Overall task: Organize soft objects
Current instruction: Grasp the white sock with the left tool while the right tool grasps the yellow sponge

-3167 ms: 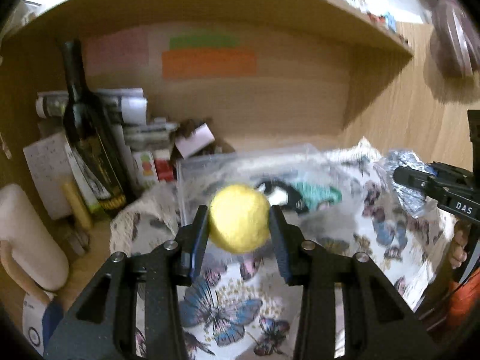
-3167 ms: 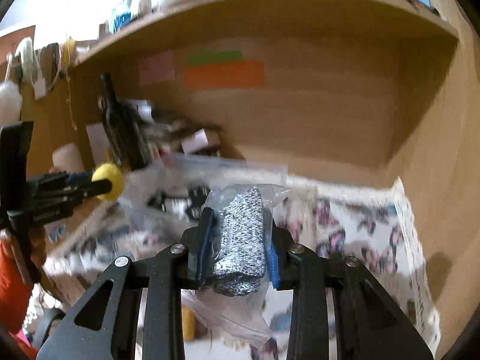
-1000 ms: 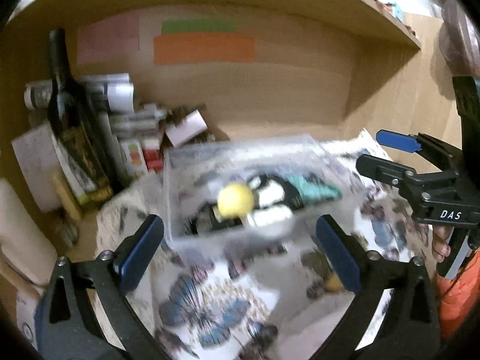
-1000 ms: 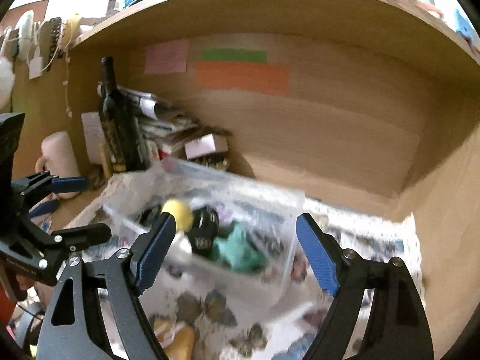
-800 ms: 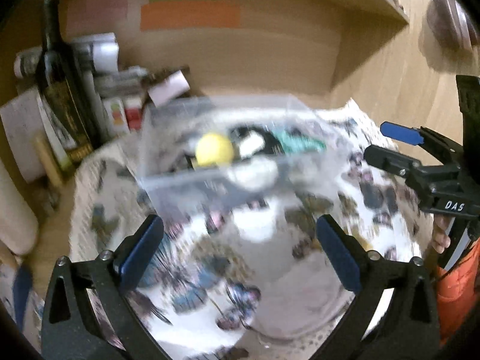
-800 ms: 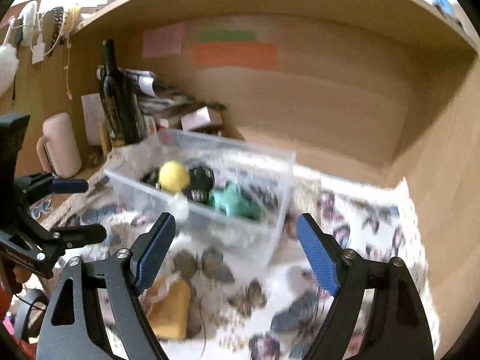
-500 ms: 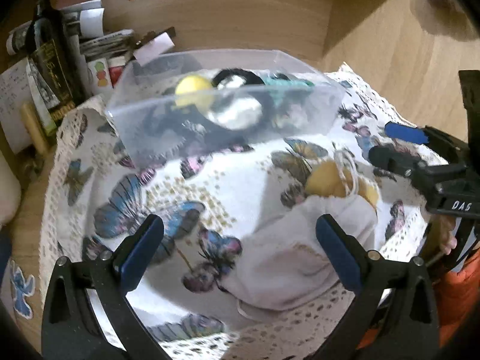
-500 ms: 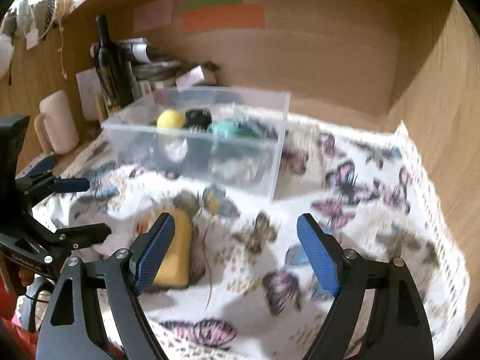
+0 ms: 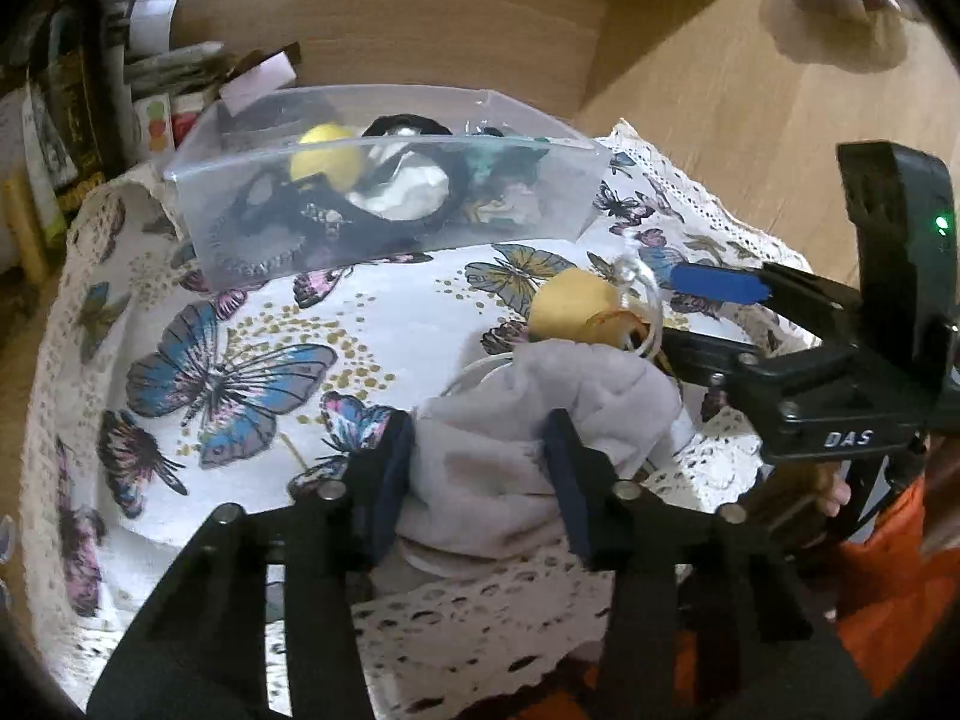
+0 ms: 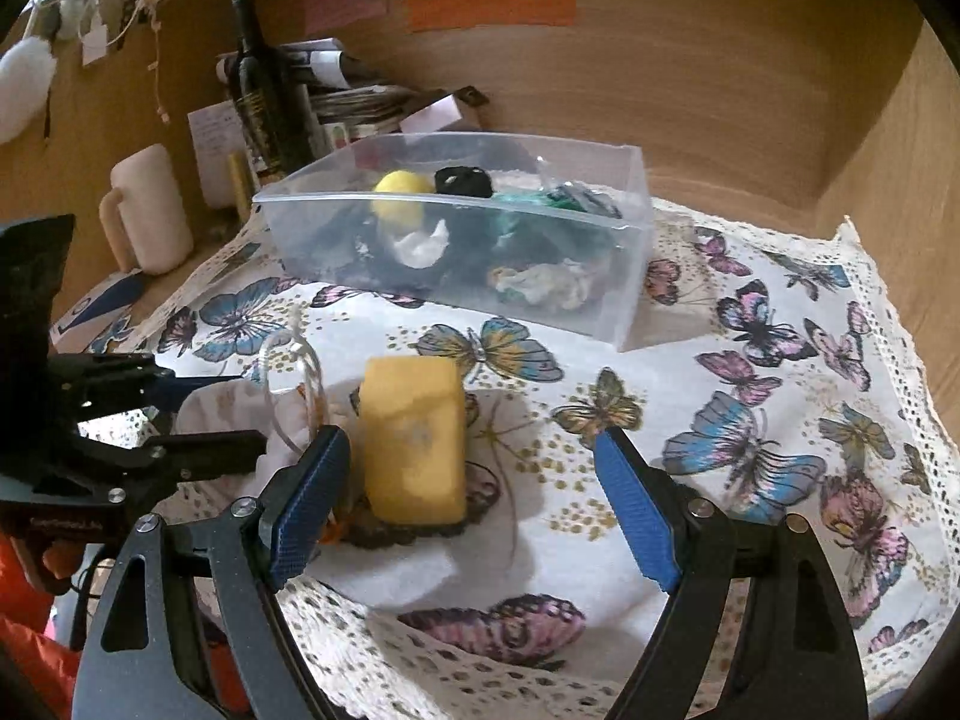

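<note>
My left gripper (image 9: 477, 468) is clamped on a grey cloth pouch (image 9: 528, 414), both pads pressing into its soft, rumpled fabric near the front edge of the table. The pouch is pale grey, plush and creased, with a white drawstring looping out of its far end. Just past it lies a yellow sponge (image 9: 576, 312), touching the pouch's far end.

My right gripper (image 10: 474, 504) stands wide apart and holds nothing. The sponge (image 10: 414, 444) sits between its blue pads, close to the left pad and well clear of the right one. From this side the sponge is a blocky yellow piece with a dull, worn patch on its top face and a dark scouring layer underneath.

Everything rests on a white butterfly tablecloth (image 10: 750, 420) with a lace border. Farther back on the cloth sits a clear plastic box (image 10: 630, 276), open at the top. Inside it are a yellow ball (image 10: 399, 201), a black item, something teal and some white stuff. Behind the box, against the wooden wall, stand a dark bottle (image 10: 261, 90) and stacked papers, with a cream mug (image 10: 147, 210) to the left.
</note>
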`<action>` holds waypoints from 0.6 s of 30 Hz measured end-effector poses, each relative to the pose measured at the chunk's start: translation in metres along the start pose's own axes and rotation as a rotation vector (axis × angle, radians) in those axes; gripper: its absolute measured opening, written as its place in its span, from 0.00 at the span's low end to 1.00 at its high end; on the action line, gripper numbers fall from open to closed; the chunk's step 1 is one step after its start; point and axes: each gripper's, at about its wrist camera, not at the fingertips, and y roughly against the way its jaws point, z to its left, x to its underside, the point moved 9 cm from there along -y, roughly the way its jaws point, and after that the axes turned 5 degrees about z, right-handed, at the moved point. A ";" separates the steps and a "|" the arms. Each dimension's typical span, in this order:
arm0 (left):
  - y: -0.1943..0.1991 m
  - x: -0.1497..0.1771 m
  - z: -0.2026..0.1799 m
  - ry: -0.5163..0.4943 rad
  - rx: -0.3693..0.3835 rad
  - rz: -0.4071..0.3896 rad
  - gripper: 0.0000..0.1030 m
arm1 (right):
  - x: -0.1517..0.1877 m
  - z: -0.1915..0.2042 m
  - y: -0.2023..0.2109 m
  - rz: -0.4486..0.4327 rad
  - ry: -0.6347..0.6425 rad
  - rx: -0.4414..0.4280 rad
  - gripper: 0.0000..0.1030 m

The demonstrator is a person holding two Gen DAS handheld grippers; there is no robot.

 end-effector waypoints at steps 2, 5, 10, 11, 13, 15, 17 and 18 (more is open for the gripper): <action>0.005 -0.002 0.005 -0.003 -0.012 -0.010 0.22 | 0.000 0.003 -0.004 0.004 0.005 -0.002 0.79; 0.013 -0.008 0.021 0.026 -0.049 -0.024 0.09 | 0.000 0.008 -0.008 0.008 0.000 -0.022 0.79; 0.029 -0.017 0.046 0.074 -0.100 -0.068 0.08 | -0.001 0.007 -0.012 -0.008 -0.021 -0.009 0.73; 0.031 -0.018 0.048 0.080 -0.105 -0.074 0.08 | 0.000 0.008 -0.013 0.000 -0.021 -0.019 0.62; 0.034 -0.019 0.050 0.083 -0.107 -0.076 0.08 | 0.003 0.011 -0.016 0.020 -0.018 -0.041 0.44; 0.037 -0.019 0.049 0.084 -0.117 -0.081 0.08 | 0.005 0.014 -0.017 0.029 -0.020 -0.070 0.32; 0.035 -0.018 0.047 0.080 -0.118 -0.069 0.28 | 0.004 0.013 -0.012 0.014 -0.026 -0.065 0.31; 0.032 -0.016 0.045 0.080 -0.105 -0.054 0.39 | 0.003 0.012 -0.010 0.003 -0.030 -0.058 0.31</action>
